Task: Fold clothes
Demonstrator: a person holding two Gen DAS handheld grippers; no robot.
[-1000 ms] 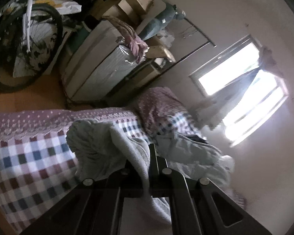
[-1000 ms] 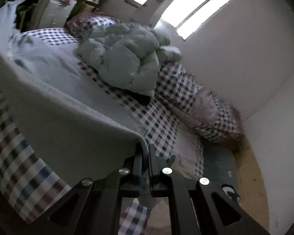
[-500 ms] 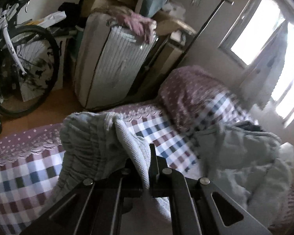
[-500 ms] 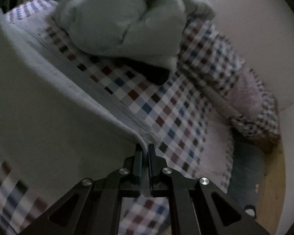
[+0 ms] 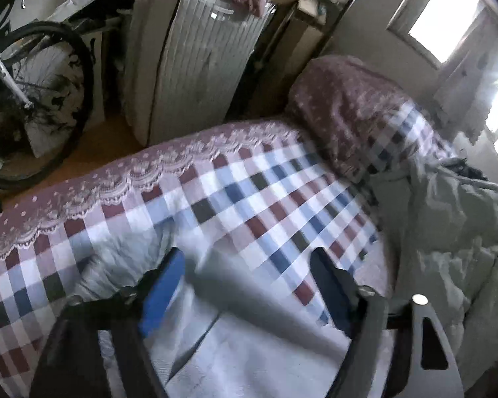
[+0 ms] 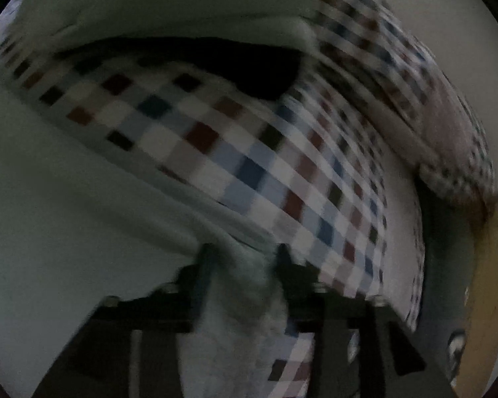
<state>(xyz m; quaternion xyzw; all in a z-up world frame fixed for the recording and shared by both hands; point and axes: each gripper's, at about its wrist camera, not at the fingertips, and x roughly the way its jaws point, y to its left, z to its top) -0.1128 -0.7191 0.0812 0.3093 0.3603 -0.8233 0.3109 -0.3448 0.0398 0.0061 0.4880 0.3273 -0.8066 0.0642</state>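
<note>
Risk first: the pale grey garment [image 5: 235, 341] has only just been laid on the checked bedspread [image 5: 249, 199], and its edge may spring back or bunch if a claw drags it on the way out — in the right wrist view a fold of cloth sits between the jaws and could catch. A crooked lay would spoil the next fold. Blur hides whether the edges line up.

Left claw [image 5: 249, 285] has just been opening; jaws stand wide, pads clear of the cloth, garment lying flat under and between them. It tilts steeply down at the bed. Right claw [image 6: 245, 265] has also just been opening — jaws part-way apart, garment [image 6: 239, 325] loose between them, apparently not pinched. It also points steeply down, close over the bed.
</note>
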